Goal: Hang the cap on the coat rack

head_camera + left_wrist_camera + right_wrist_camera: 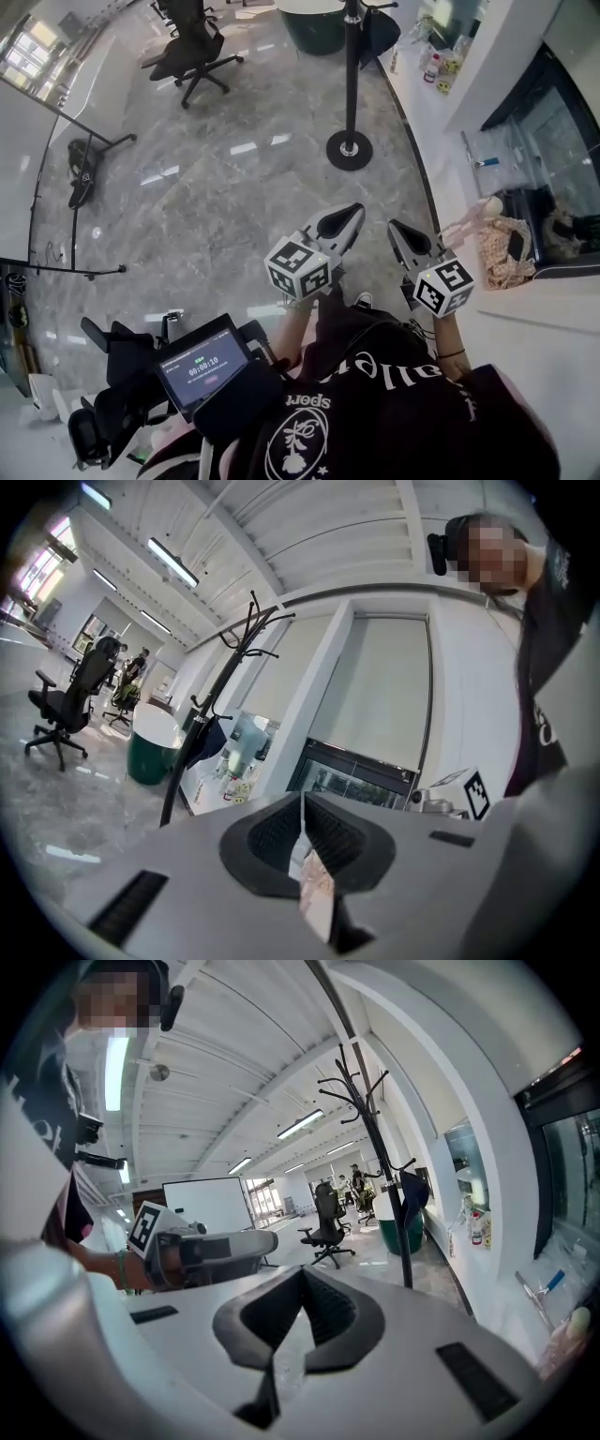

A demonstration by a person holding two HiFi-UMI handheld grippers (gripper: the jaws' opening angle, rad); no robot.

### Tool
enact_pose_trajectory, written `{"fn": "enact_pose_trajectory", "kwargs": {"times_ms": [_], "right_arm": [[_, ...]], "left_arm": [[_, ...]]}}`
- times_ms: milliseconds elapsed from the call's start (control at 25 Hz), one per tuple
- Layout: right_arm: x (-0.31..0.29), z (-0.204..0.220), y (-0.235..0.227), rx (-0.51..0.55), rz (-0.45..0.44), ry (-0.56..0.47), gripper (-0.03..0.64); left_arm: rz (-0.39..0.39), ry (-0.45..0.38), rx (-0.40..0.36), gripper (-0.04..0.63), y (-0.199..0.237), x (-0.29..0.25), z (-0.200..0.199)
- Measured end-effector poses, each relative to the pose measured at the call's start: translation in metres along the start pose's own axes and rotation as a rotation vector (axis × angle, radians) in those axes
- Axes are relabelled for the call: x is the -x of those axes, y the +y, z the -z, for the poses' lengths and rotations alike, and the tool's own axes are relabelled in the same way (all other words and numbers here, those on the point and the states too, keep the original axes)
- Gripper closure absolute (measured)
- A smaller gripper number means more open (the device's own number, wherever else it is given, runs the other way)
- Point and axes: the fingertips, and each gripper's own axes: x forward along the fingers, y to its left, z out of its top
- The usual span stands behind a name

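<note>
Both claws are empty rn. The left gripper [302,803] has its jaws pressed together at the tips w/ nothing clamped. There's a pinkish patch low in the gap, but I can't tell what that is. The right gripper [302,1274] is the same: jaws fully closed, holding nothing. Both are held side by side out in front of the person, roughly level.

The cap [200,742], a dark blue thing, is already hanging on a lower hook of the coat rack [352,75]. It's well apart from both grippers, across a stretch of shiny grey floor [234,187]. From the left gripper view it's off to the left of the jaws and further back, right by the pole. From the right gripper view it's up and to the right of the jaws, again against the pole.

Other stuff: a green round table [150,747] sits just beside the rack, and there's a black office chair [192,47] further out.
</note>
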Motion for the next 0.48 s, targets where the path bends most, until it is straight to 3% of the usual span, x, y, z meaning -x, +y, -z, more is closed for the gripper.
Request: {"fn": "enact_pose_trajectory", "kwargs": {"times_ms": [480], "right_arm": [[0.047, 0.02, 0.003, 0.011, -0.067, -0.015, 0.601]], "left_arm": [[-0.096, -0.014, -0.028, 0.591, -0.041, 0.017, 0.023]]}}
